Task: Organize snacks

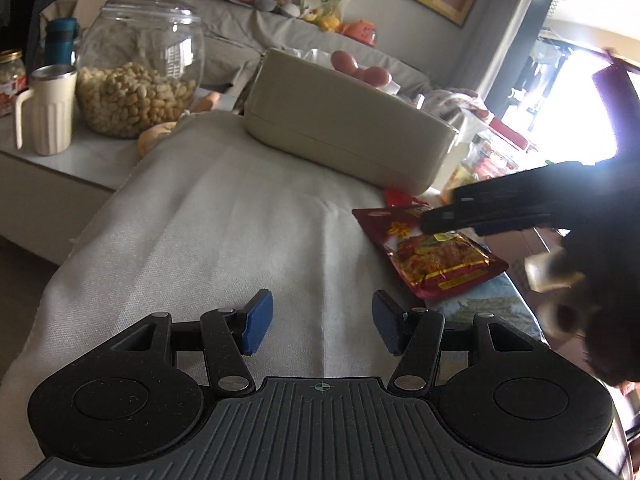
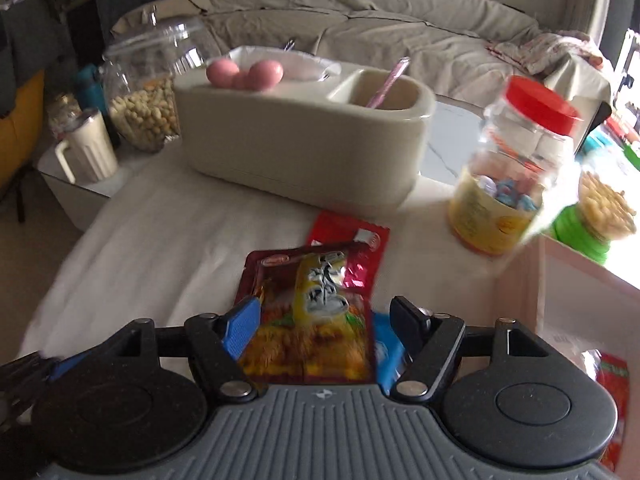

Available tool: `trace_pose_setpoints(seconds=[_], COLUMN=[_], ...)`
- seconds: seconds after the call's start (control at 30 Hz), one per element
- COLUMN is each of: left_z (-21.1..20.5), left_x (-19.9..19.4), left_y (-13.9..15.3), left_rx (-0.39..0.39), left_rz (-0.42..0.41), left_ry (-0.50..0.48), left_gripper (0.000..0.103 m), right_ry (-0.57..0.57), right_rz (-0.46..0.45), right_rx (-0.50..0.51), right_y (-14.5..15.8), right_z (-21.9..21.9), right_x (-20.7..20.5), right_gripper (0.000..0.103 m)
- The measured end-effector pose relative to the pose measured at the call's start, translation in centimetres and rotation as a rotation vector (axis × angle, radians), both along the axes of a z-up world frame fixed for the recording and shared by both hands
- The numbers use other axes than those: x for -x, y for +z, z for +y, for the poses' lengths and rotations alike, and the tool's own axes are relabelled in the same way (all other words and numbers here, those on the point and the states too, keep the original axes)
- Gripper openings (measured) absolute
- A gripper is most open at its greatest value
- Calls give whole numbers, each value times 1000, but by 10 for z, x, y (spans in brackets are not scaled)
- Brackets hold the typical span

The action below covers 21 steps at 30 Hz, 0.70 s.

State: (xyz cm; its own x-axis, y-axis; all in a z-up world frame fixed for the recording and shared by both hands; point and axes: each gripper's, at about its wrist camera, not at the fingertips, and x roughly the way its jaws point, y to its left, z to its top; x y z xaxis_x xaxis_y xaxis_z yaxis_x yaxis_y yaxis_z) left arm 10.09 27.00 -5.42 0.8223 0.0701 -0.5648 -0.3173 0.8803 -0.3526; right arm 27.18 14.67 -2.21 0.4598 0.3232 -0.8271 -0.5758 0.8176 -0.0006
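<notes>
right gripper (image 2: 318, 332), jaws apart and empty over the red snack packet (image 2: 308, 320): centre both pads across it before closing.

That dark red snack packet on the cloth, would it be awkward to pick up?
Probably floppy: the packet is a thin, flat foil pouch. Its glossy surface may be slippery. It looks light, and could drag the smaller red sachet it overlaps.

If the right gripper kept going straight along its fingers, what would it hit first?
Most likely the dark red snack packet, which lies directly between and ahead of the right gripper with its jaws open; depth is uncertain, so contact cannot be confirmed.
</notes>
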Motion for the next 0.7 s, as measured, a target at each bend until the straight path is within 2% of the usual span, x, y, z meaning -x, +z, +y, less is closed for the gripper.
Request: trace_pose_setpoints(seconds=[0.13, 0.2, 0.27, 0.37, 0.47, 0.5, 0.53, 0.57, 0.6, 0.7], left_z=[0, 1, 2, 1, 0, -1, -1, -2, -2, -6], left_x=[0, 0, 1, 2, 2, 2, 2, 2, 2, 3], left_y=[-1, -1, -1, -1, 0, 0, 1, 1, 2, 4], left_rx=[1, 5, 12, 19, 19, 18, 18, 18, 20, 28], left_rz=[2, 1, -1, -3, -1, 1, 3, 5, 6, 10], left_ry=[-3, -4, -5, -4, -2, -2, -2, -3, -5, -17], left_gripper=[60, 60, 60, 60, 60, 60, 60, 60, 60, 60], right_ry=[30, 40, 74, 121, 153, 165, 175, 188, 204, 237], right_rz=[26, 9, -16, -25, 14, 24, 40, 61, 83, 103], right_rx=[42, 38, 41, 31, -16, -28, -37, -49, -63, -83], right_y=[-16, -17, -16, -8, 2, 5, 7, 9, 11, 13], right_z=[17, 18, 17, 8, -9, -16, -23, -29, -36, -53], right_x=[-5, 3, 15, 35, 54, 60, 67, 74, 82, 102], right_gripper=[74, 73, 68, 50, 41, 34, 19, 12, 8, 8])
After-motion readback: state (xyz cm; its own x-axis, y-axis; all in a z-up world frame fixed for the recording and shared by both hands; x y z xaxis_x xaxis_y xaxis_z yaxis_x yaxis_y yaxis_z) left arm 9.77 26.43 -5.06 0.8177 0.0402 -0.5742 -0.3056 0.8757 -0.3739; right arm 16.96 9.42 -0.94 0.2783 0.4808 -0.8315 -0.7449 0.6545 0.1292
